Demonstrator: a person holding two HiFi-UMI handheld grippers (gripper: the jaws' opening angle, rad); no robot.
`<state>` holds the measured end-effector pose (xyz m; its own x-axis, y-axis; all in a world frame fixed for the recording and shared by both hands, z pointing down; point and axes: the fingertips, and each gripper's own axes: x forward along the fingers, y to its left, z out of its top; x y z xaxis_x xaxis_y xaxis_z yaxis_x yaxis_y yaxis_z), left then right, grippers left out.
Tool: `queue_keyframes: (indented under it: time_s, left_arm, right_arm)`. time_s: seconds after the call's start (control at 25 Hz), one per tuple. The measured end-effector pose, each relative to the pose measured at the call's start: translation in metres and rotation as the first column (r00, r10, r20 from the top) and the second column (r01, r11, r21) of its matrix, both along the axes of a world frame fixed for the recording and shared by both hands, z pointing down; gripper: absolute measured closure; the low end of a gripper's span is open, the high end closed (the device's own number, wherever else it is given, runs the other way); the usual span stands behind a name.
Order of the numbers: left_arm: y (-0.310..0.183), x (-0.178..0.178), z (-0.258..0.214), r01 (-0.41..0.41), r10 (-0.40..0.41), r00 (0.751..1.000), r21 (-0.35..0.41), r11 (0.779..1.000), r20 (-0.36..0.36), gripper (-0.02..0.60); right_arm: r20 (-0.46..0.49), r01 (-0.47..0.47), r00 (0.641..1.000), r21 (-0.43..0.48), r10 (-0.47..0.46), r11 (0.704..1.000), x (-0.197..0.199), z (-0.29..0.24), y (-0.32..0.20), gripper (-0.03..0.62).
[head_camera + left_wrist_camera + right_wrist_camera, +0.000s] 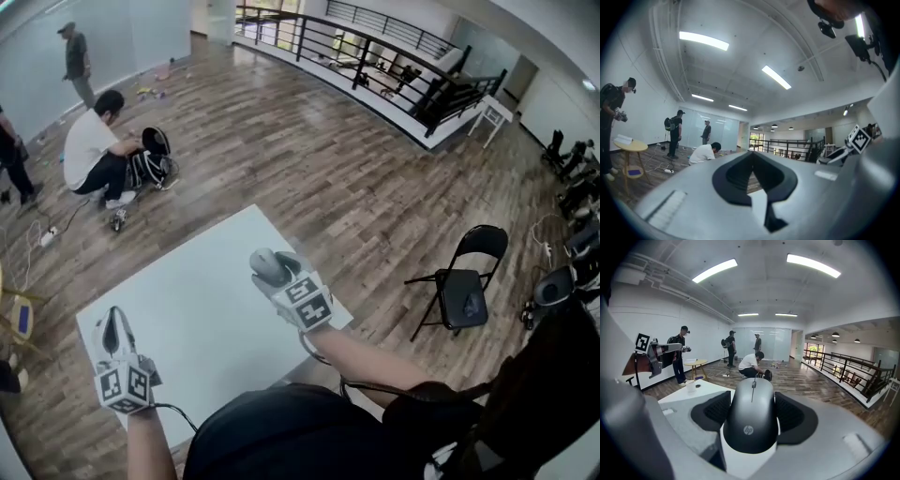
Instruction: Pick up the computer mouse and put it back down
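A dark grey computer mouse [270, 265] sits between the jaws of my right gripper [273, 273], which is shut on its sides and holds it over the right part of the white table [192, 300]. In the right gripper view the mouse [751, 413] fills the gap of the right gripper [752, 409], its wheel pointing away from the camera and the dark pads [715, 411] pressing on it. My left gripper [114, 324] hovers over the table's near left corner. Nothing is held in the left gripper [751, 172], whose jaws stand together.
A black folding chair [464, 291] stands on the wooden floor to the table's right. A person crouches by a bag [98, 155] at the far left, others stand behind. A small white cup [691, 386] is on the table. A black railing [375, 56] runs along the back.
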<state>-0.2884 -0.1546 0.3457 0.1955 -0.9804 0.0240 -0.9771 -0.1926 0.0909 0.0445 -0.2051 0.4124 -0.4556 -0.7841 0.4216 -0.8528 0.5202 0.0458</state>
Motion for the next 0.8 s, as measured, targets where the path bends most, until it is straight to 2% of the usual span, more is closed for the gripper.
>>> queue_keyframes:
  time_s: [0.2,0.48,0.8]
  left_arm:
    - [-0.003,-0.004,0.017,-0.005,0.005,1.000,0.000,1.000,-0.024,0.574]
    - [0.001,-0.006,0.021,-0.003,0.003,1.000,0.012,1.000,-0.008,0.574]
    - [-0.002,0.012,0.022,-0.014,0.014,1.000,-0.005,1.000,0.001,0.574]
  right_arm:
    - [-0.004,-0.017,1.000,-0.014,0.017,1.000,0.003,0.014,0.001,0.299]
    - [-0.029,-0.011,1.000,0.020,0.011,1.000,0.000,0.010,0.004,0.299]
    - [-0.039,-0.027,0.999,0.002,0.027,1.000,0.019,0.016,0.002,0.299]
